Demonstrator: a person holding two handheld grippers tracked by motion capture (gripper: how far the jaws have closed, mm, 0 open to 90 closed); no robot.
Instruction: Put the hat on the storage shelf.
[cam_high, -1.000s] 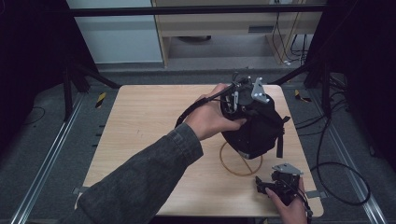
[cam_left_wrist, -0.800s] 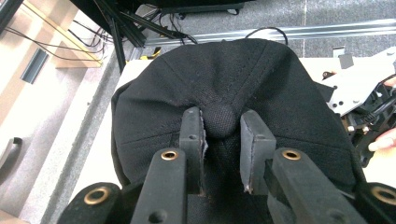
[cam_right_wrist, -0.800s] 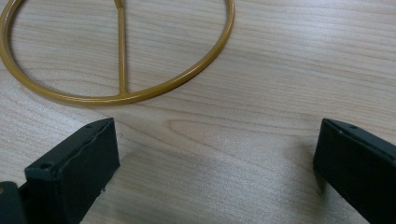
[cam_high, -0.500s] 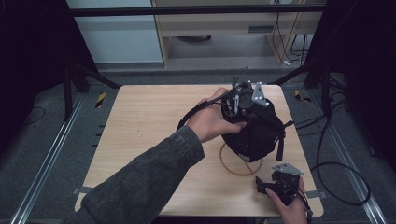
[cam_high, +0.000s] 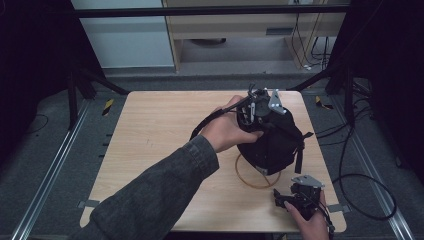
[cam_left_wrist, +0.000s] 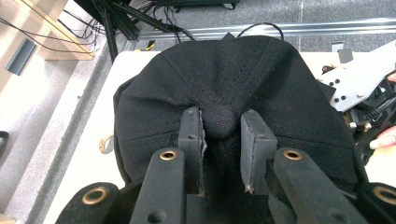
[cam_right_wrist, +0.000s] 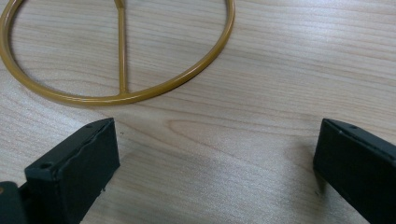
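1. A black cap (cam_high: 272, 145) sits on the light wooden table (cam_high: 160, 135), toward its right half, raised on a stand whose yellow ring base (cam_high: 250, 177) lies flat on the wood beneath it
2. The left gripper (cam_high: 257, 107) is at the top of the cap, held by the person's left hand (cam_high: 227, 132), whose grey sleeve (cam_high: 160, 200) comes in from the bottom of the high view
3. In the left gripper view, its jaws are clamped on the small round button (cam_left_wrist: 219, 120) at the crown of the cap, with the fabric bunched up between the two black pads (cam_left_wrist: 190, 135)
4. The cap's stitched panels spread out from that button, and the crown hides most of the table behind it
5. The right gripper (cam_high: 295, 197) rests low at the near right edge of the table, in the person's right hand (cam_high: 310, 222), just beside the ring base and apart from the cap
6. In the right gripper view, its jaws stand wide apart with nothing but bare wood between them; the ring (cam_right_wrist: 119, 56) lies just ahead of them, untouched, a thin yellow bar crossing part of it
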